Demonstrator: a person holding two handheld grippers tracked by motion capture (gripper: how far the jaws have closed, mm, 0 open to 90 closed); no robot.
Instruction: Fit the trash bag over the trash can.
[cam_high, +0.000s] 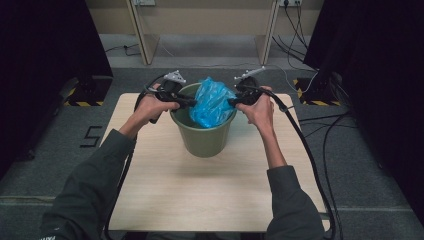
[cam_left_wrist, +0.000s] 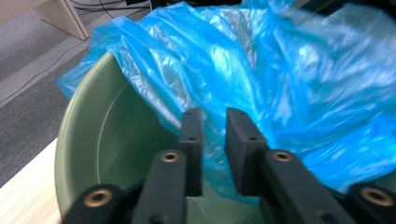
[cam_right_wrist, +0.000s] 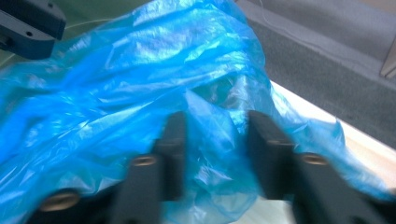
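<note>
High view: a person's two forearms reach in from the bottom toward a green bucket (cam_high: 202, 132) standing upright on a pale wooden table (cam_high: 165, 190). A crumpled blue plastic bag (cam_high: 212, 102) sits in the bucket's mouth, bunched toward the far right side and rising above the rim. The left gripper (cam_high: 187, 102) comes in from the left of the bucket, the right gripper (cam_high: 234, 101) from the right — both at the bag's edges.

Left gripper view: the two black jaws stand a little apart, with a fold of the blue plastic bag (cam_left_wrist: 280, 79) in the narrow gap; I cannot tell whether the pads actually press it. The green bucket (cam_left_wrist: 88, 140) shows its bare inner wall to the left.

Right gripper view: blurred. The jaws are spread wider, with film of the blue plastic bag (cam_right_wrist: 140, 93) bulging loosely between them, not clamped.

The bag looks very light, limp and slippery — likely to slide from a weak pinch, and thin enough to tear. Best taken by its open edge, in a gathered fold. Crumpled as it is, it has no clear long axis; its bulk points upward out of the bucket.
</note>
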